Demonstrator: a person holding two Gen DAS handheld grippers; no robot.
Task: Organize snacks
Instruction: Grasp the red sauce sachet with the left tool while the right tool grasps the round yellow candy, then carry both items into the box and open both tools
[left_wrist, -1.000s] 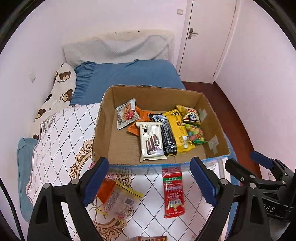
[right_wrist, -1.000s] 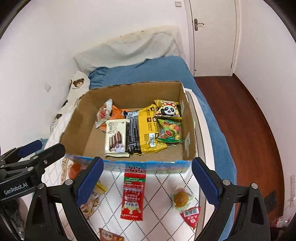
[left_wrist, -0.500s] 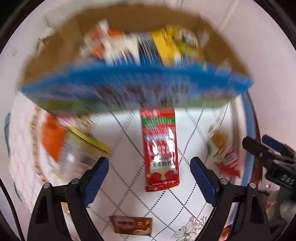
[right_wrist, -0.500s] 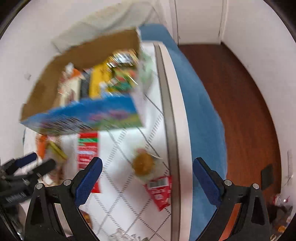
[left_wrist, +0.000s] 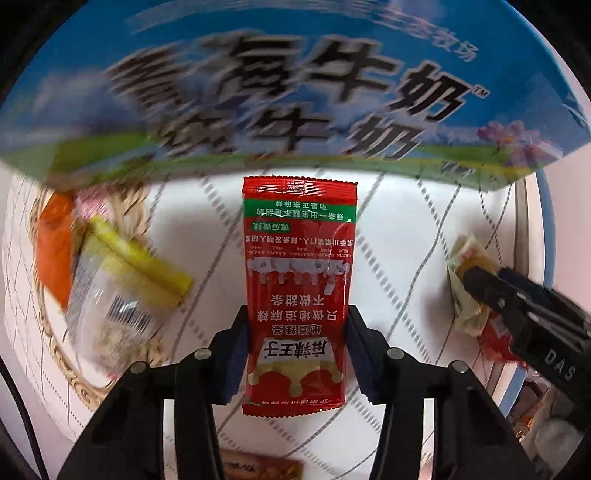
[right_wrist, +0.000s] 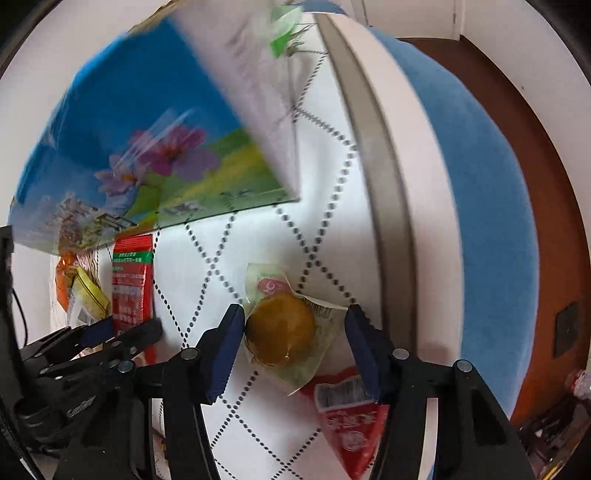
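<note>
My left gripper (left_wrist: 297, 354) fingers clasp the red packet (left_wrist: 299, 291) below the box (left_wrist: 295, 92); my right gripper (right_wrist: 295, 343) brackets the egg pouch (right_wrist: 284, 328), unclosed, near the bed's right edge (right_wrist: 391, 206).

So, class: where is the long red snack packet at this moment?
In the left wrist view, the long red snack packet lies on the quilt between the left tool's fingers, just below the blue box.

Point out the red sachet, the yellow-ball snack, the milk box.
red sachet (left_wrist: 299, 295), left wrist view, middle of pack.
yellow-ball snack (right_wrist: 282, 330), right wrist view, on the ball.
milk box (left_wrist: 295, 92), left wrist view, printed front wall.
</note>
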